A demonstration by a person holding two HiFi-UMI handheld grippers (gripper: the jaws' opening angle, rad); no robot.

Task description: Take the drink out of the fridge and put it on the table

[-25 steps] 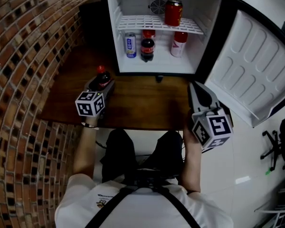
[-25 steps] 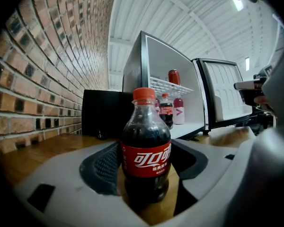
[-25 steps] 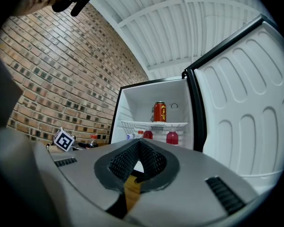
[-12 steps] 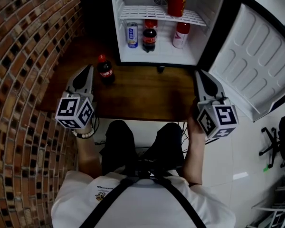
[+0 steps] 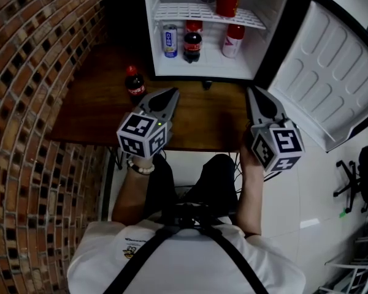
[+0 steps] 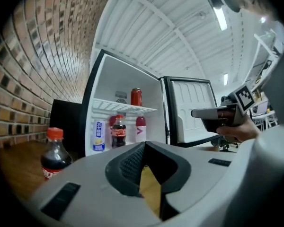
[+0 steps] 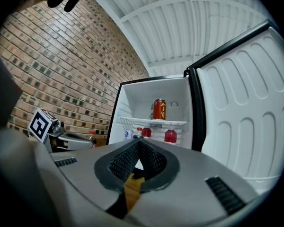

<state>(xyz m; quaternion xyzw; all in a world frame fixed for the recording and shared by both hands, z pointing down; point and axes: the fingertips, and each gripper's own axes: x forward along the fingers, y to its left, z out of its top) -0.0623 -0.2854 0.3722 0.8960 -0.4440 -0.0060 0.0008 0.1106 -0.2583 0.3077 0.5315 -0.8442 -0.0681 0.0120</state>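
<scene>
A small cola bottle (image 5: 134, 83) with a red cap stands upright on the dark wooden table (image 5: 208, 124), left of the fridge front; the left gripper view has it at the lower left (image 6: 53, 152). My left gripper (image 5: 173, 91) hovers to the bottle's right, apart from it, jaws shut with nothing between them (image 6: 144, 143). Over the table's right end, my right gripper (image 5: 250, 90) points at the fridge, shut and empty (image 7: 138, 142). The open fridge (image 5: 148, 17) holds a red can (image 5: 227, 0) on its shelf, and below it a blue-white can (image 5: 169, 40), a second cola bottle (image 5: 192, 46) and a red-white bottle (image 5: 233, 40).
The fridge door (image 5: 331, 84) stands swung open to the right, past the table's edge. A brick wall (image 5: 30, 103) closes the left side. A black box (image 6: 66, 124) sits left of the fridge. A chair base (image 5: 349, 192) stands on the floor at right.
The left gripper, around the cola bottle a second ago, has let it go, drawn back and swung right to the table's middle with its jaws closed. The right gripper has barely moved.
</scene>
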